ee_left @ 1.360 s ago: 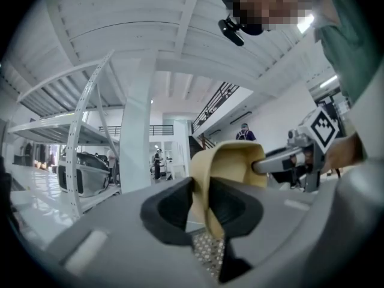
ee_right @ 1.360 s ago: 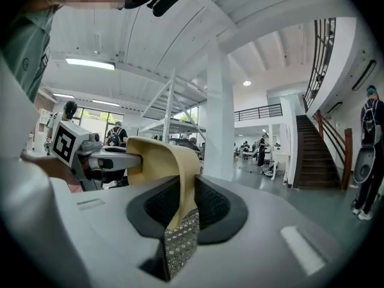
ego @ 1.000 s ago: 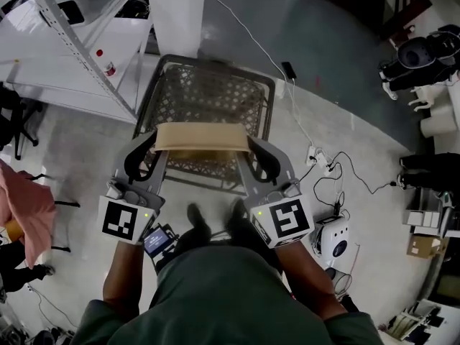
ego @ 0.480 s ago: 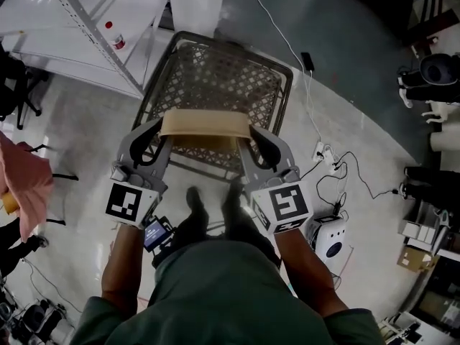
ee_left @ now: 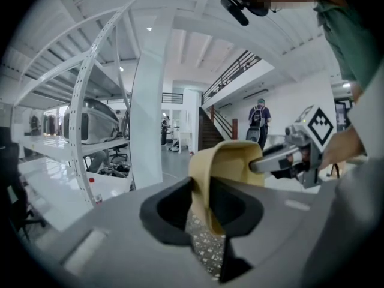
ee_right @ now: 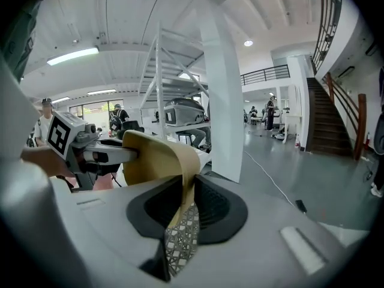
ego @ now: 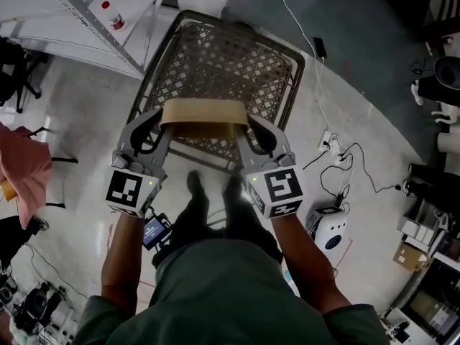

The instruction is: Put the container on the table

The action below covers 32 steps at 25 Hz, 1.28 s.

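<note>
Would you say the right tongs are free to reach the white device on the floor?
Probably not: the white device lies clear, but the right tongs grip one end of the tan container, the left tongs the other.

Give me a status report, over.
Left tool, right tool both clamped on tan container, one each end. Container held up over dark lattice basket. Not set down yet.
</note>
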Tool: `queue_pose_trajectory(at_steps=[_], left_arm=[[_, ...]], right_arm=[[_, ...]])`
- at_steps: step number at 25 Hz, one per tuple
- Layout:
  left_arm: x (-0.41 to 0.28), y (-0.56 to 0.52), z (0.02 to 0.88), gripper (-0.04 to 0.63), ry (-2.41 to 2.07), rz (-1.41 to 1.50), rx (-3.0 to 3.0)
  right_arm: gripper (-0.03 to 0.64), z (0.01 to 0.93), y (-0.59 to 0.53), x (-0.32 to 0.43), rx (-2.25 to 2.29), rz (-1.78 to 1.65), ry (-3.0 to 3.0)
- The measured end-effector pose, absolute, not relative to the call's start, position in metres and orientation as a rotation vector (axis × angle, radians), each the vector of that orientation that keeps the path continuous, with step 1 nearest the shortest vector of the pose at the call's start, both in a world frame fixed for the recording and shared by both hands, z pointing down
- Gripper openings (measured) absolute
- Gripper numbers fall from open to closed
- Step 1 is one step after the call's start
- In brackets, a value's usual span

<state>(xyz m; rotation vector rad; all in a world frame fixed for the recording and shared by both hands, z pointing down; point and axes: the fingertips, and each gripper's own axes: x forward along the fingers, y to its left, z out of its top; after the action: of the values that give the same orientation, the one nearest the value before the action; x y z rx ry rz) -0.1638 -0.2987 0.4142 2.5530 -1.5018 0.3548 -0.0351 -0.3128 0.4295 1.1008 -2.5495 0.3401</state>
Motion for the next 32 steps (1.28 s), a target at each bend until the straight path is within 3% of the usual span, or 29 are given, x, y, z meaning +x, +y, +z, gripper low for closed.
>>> queue_pose_trajectory(at_steps=[32], left_arm=[[-0.147, -0.328, 0.621, 0.077, -1.33, 0.584, 2.307]], right_arm=[[0.064, 0.633, -0.341, -0.019, 0.967, 0.625, -2.333]])
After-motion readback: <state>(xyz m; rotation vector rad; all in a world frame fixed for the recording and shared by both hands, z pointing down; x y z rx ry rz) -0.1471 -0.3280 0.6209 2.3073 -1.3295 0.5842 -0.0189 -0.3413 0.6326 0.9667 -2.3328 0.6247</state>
